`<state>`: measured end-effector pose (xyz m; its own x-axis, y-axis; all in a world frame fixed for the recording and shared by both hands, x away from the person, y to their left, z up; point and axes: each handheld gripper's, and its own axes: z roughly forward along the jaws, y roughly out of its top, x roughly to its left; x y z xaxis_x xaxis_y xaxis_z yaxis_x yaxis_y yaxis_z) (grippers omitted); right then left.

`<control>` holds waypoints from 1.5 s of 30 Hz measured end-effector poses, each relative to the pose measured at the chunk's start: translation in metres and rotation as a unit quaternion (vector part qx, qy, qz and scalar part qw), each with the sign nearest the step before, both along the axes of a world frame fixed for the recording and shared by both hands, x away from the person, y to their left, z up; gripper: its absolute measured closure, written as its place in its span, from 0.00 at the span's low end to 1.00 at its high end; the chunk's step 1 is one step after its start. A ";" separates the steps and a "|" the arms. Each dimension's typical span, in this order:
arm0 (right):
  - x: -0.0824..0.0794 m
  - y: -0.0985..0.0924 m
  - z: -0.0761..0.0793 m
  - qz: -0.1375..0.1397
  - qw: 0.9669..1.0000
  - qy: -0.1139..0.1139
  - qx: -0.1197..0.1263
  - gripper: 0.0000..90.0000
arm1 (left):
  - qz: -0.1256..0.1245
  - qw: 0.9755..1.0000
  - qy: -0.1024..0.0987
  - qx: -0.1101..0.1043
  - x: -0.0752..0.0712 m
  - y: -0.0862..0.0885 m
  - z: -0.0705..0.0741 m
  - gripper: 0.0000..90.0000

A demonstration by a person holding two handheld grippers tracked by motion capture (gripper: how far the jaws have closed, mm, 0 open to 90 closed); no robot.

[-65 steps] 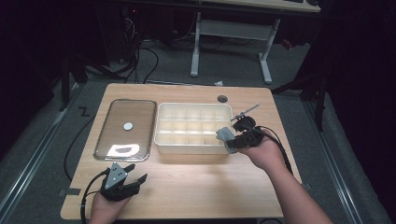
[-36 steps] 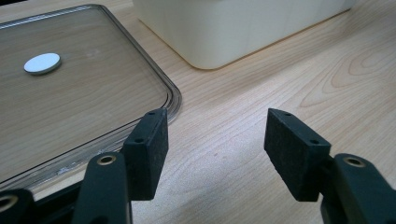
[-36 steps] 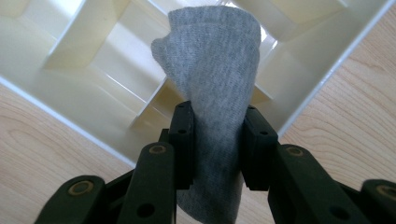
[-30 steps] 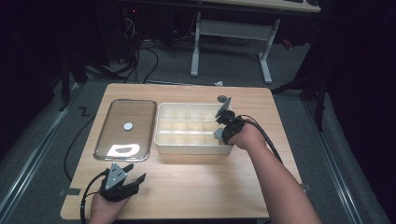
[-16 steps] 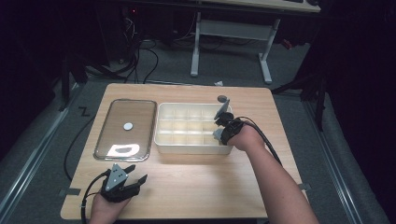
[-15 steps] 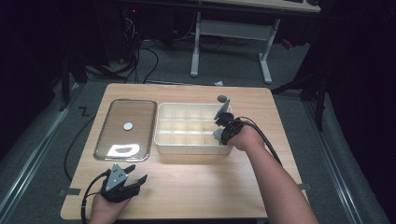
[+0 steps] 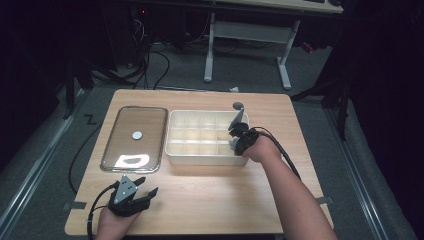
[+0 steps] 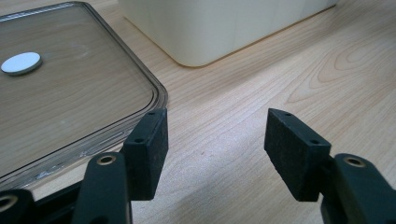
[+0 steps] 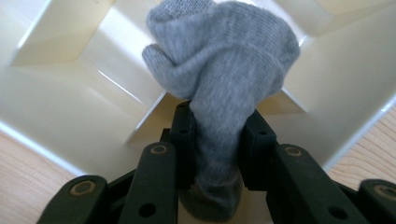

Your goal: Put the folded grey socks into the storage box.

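Wood-topped table (image 7: pixel 210 200) carries three things in the high view: a clear glass lid with rounded corners (image 7: pixel 135 137) lying flat at the left, a cream plastic organiser box split into compartments (image 7: pixel 205 137) just beside it at the middle, and a small round grey disc (image 7: pixel 238 105) near the far edge behind the box. A white round patch (image 7: pixel 137 134) sits at the centre of the lid. Beyond the table stand a white desk frame (image 7: pixel 245 45) and dark cables on a grey floor. The left gripper (image 7: pixel 131 192) rests near the front left corner, in front of the lid, its hand and forearm coming in from the bottom edge. The right gripper (image 7: pixel 234 135) hangs over the right end of the box, pointing down into it, with the right forearm stretched diagonally across the tabletop and a black cable trailing back from it.

From the left gripper view, the jaws stand spread with bare wood between them. The lid's rim lies just beside the left-hand jaw, and the box's rounded corner stands farther off, well apart from both pads.

From the right gripper view, the right gripper's jaws are pinching a grey knitted sock (image 9: pixel 224 93), which bunches up in a rounded wad beyond the pads and hangs a short tail below them. The sock sits over the box's thin cream dividers, above a compartment at the box's right end; which exact cell I cannot tell. Strips of wood show at both lower corners.
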<state>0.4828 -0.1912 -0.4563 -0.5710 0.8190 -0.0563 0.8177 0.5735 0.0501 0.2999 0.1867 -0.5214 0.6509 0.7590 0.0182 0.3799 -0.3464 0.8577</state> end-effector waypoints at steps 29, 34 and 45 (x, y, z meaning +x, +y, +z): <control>-0.001 0.001 -0.011 0.000 1.000 0.006 0.001 0.79 | -0.009 1.000 0.010 0.002 0.001 -0.002 -0.002 0.44; -0.001 0.000 -0.011 -0.001 1.000 0.008 0.008 0.79 | -0.011 1.000 0.011 0.004 0.002 -0.003 -0.003 0.44; 0.002 0.001 -0.001 -0.003 1.000 0.016 0.010 0.66 | -0.012 1.000 0.014 0.003 0.002 -0.002 -0.003 0.44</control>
